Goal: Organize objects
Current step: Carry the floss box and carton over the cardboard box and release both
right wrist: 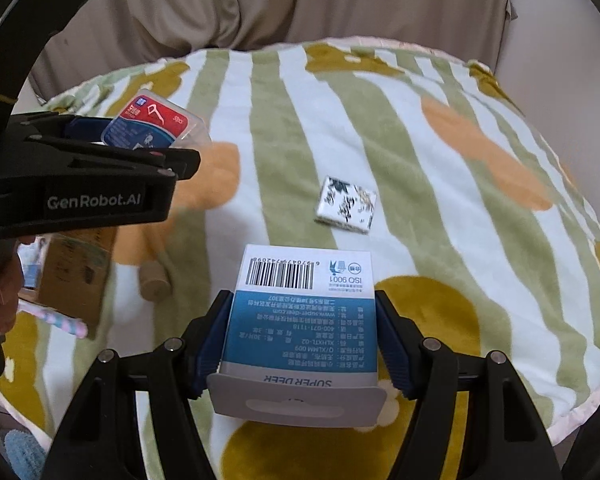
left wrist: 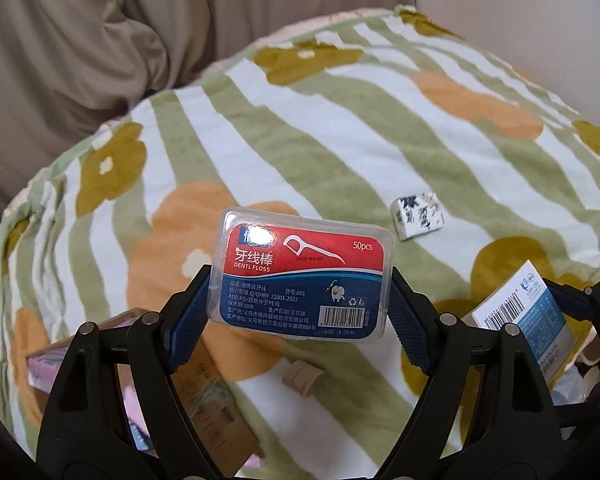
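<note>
The left hand-held gripper (left wrist: 300, 312) is clamped on the dental floss box (left wrist: 304, 276), the right hand-held gripper (right wrist: 300, 344) on the blue-and-white carton (right wrist: 304, 320) — both held above the striped blanket (right wrist: 420, 128). Keep each box level and set it down squarely beside its fellows. Only the right view shows the pink striped stick (right wrist: 60, 320); the small patterned packet (right wrist: 348, 204) lies well apart.

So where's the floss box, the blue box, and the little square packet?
floss box (left wrist: 302, 276): left wrist view, red label.
blue box (right wrist: 300, 328): right wrist view, blue panel.
square packet (right wrist: 347, 203): right wrist view, its middle.
</note>
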Demonstrator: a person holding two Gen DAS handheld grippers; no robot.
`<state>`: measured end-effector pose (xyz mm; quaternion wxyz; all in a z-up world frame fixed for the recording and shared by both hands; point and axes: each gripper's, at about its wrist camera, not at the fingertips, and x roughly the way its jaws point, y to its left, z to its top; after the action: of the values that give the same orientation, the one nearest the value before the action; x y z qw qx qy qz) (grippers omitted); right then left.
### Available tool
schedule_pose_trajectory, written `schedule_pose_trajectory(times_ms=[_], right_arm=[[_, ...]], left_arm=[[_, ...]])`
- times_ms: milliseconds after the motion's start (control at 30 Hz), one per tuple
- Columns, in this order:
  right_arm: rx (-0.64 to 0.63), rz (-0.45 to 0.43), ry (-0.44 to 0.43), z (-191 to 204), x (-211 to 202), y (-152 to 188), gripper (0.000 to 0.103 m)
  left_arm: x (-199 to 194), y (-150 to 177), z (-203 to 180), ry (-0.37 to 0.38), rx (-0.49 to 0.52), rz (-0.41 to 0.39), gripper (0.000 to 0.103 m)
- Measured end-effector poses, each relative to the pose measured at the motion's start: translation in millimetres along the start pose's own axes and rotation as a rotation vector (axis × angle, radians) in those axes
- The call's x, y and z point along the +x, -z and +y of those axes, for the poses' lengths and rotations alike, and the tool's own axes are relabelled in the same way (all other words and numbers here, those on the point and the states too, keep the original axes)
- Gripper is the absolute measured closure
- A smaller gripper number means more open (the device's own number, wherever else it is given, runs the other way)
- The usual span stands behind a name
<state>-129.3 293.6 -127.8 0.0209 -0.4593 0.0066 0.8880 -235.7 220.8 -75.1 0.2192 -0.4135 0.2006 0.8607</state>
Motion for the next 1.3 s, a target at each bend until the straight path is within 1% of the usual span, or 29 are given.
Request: schedule_pose_trajectory(times_ms=[200, 400, 567, 700, 1000, 1300], right_arm=[[-0.021, -0.049, -0.018, 8, -32, -7, 0.04], [-0.038, -0.089, -0.043, 21, -61, -18, 0.04], [-0.064, -0.114, -0.068, 39, -77, -28, 0.04], [-0.098, -0.132, -0.09, 61, -87, -38, 0.04], [-0.181, -0.159, -0.134, 123, -97, -65, 0.039], [-0.256, -0.149, -0.191, 190, -85, -83, 0.039]], left_arm=[[-49, 3, 18, -0.017, -0.042, -0.053, 0.023], [-85, 15, 40, -0.052, -0.071, -0.082, 0.023], [-110, 28, 70, -0.08, -0.115, -0.1, 0.023], [-128, 43, 101, -0.113, -0.156, -0.107, 0.023], [-150, 80, 172, -0.18, -0.243, -0.106, 0.023], [-149, 135, 249, -0.242, -0.342, -0.064, 0.023]])
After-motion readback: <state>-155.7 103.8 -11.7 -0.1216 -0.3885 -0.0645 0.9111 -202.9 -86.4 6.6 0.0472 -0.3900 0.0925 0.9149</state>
